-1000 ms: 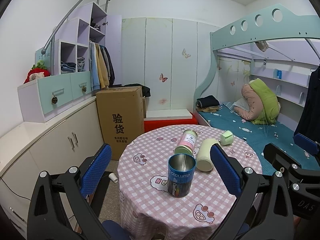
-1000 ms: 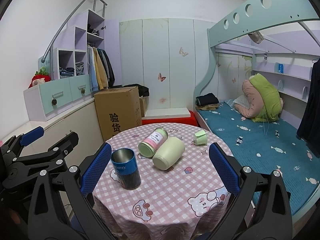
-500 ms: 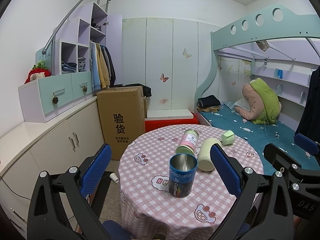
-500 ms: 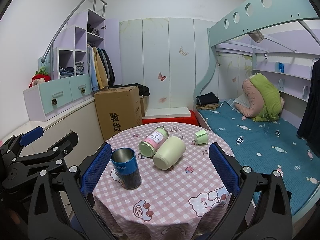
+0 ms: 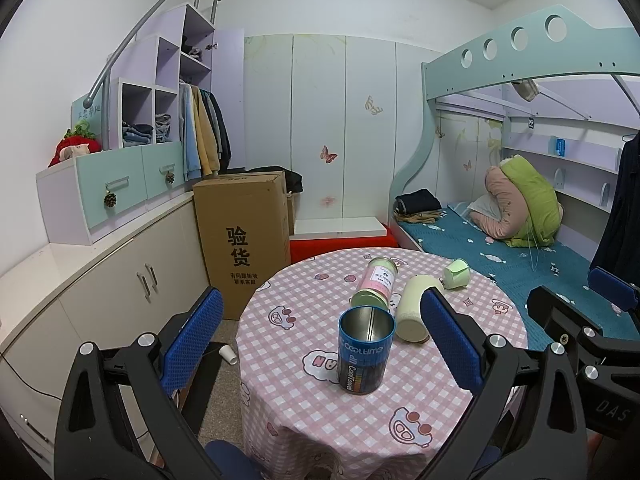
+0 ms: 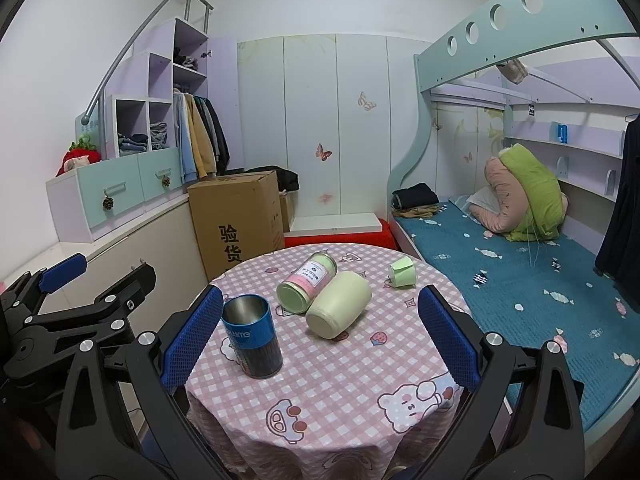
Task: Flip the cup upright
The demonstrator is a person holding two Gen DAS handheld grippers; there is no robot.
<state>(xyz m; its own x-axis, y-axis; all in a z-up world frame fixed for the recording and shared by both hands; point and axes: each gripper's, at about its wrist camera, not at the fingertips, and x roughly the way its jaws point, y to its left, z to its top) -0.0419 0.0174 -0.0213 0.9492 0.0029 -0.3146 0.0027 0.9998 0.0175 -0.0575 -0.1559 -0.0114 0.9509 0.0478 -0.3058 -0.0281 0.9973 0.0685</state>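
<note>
**Above the near table edge: both tongs spread, three cups still down**

Short of the round table with the pink checked bear-print cloth [image 6: 340, 380], the left gripper [image 5: 320, 344] and right gripper [image 6: 320, 336] both hang with blue-padded jaws spread wide, nothing between them, nothing touched.

Nearest: tall blue metal tumbler with a steel inside [image 5: 365, 350], already upright, mouth up. Behind it, lying on their sides: pale cream-green smooth cylinder cup [image 6: 339, 310], base toward the camera, and the pink-and-white labelled jar with a green end [image 6: 308, 282]. The two look touching or just beside each other along their flanks; can't tell which. Farther back near the bed-side edge, a small light-green paper cup [image 6: 403, 273] tipped over, apart from the rest.

Risks, as judgement:
- Cream cup is round and smooth; a jaw nudge likely rolls it into the jar or toward the edge.
- Blue tumbler stands in the left gripper's line; reaching past could knock it over.
- Small paper cup is light, could crush or skid off the table.
- Cloth may slide under a dragged cup.
</note>
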